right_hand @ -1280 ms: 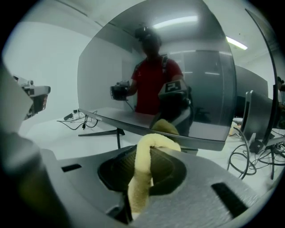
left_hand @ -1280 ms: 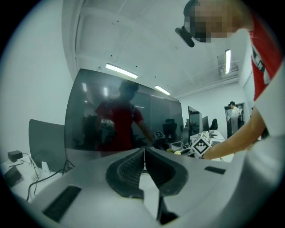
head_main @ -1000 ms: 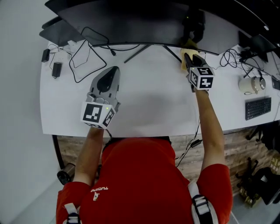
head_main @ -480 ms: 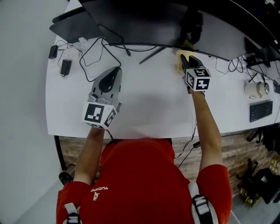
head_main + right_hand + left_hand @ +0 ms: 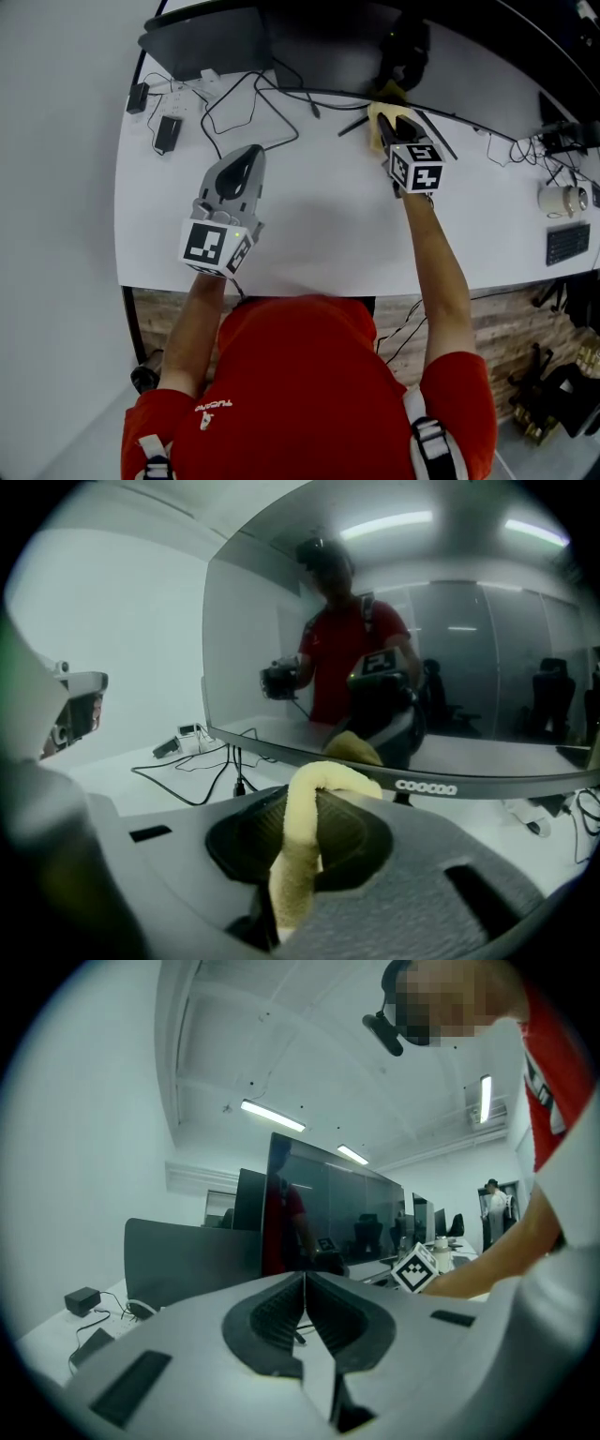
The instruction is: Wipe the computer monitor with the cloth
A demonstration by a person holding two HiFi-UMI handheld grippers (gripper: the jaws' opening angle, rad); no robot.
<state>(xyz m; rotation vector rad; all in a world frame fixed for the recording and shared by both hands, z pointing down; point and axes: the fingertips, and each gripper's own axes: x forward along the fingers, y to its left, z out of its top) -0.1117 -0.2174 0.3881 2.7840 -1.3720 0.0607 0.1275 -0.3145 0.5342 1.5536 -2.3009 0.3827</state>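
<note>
A wide dark computer monitor (image 5: 319, 37) stands along the back of the white desk (image 5: 319, 234); its screen (image 5: 394, 667) fills the right gripper view and mirrors the person. My right gripper (image 5: 389, 117) is shut on a yellow cloth (image 5: 309, 836), whose folded end (image 5: 382, 112) sits close under the monitor's lower edge; contact with the screen cannot be told. My left gripper (image 5: 239, 169) rests low over the desk's left half, jaws shut and holding nothing, well short of the monitor (image 5: 328, 1204).
Black cables (image 5: 239, 108) and power adapters (image 5: 169, 131) lie at the back left of the desk. A second dark screen (image 5: 202, 42) stands at the far left. At the right lie a white mug (image 5: 562, 199), a keyboard (image 5: 567, 244) and more cables (image 5: 553, 145).
The right gripper with the cloth has slid left along the monitor's lower edge. The head view has shifted, so the desk things appear further right. The left gripper has hardly moved.
</note>
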